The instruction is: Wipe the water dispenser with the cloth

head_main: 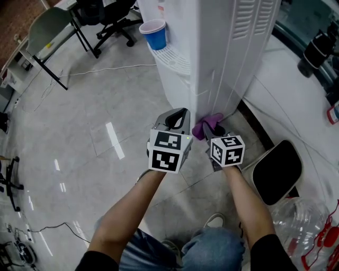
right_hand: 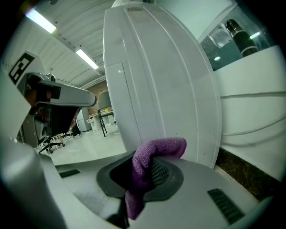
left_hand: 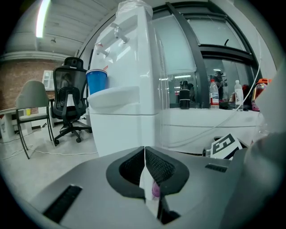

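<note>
The white water dispenser (head_main: 212, 58) stands on the floor ahead, a blue cup (head_main: 154, 34) on its drip shelf. My right gripper (head_main: 213, 128) is shut on a purple cloth (head_main: 205, 126), whose bunched end presses against the low side panel of the dispenser (right_hand: 152, 80). In the right gripper view the cloth (right_hand: 149, 156) drapes out over the jaws. My left gripper (head_main: 181, 115) hovers just left of the cloth, near the dispenser's lower corner, with its jaws closed tip to tip (left_hand: 145, 150) and nothing gripped. The cup (left_hand: 96, 80) and the taps show in the left gripper view.
A bin with a black liner (head_main: 277, 172) stands right of my hands, a clear water jug (head_main: 299, 222) beside it. A white counter (head_main: 296, 100) with cables runs behind the dispenser. A black office chair (head_main: 108, 16) and table legs stand at the far left.
</note>
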